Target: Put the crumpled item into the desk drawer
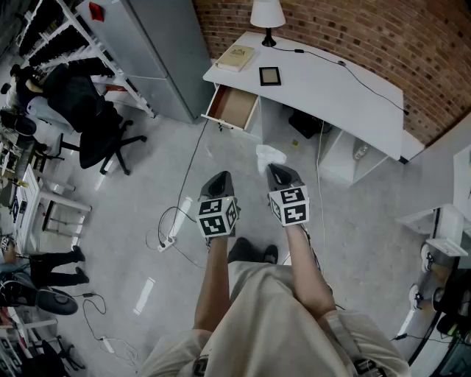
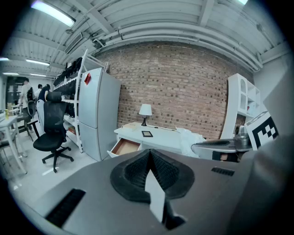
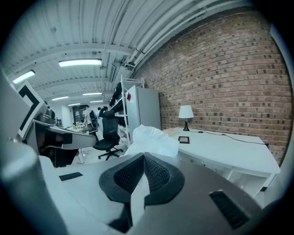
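A white desk (image 1: 324, 87) stands against a brick wall (image 1: 353, 29), drawer (image 1: 234, 108) open, lamp (image 1: 267, 13) and frame (image 1: 269, 76) on top. Over the floor, the right tool (image 1: 276, 171) pinches the crumpled item (image 1: 266, 153); the left tool (image 1: 221, 177) is closed on nothing.

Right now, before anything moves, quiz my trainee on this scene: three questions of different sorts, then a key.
1. True or false: the desk drawer is open.
2. The right gripper is shut on: A) a crumpled white bag, B) a mug, C) nothing.
3. What stands upright on the desk near the book?
Key: 1 true; 2 A; 3 the lamp.
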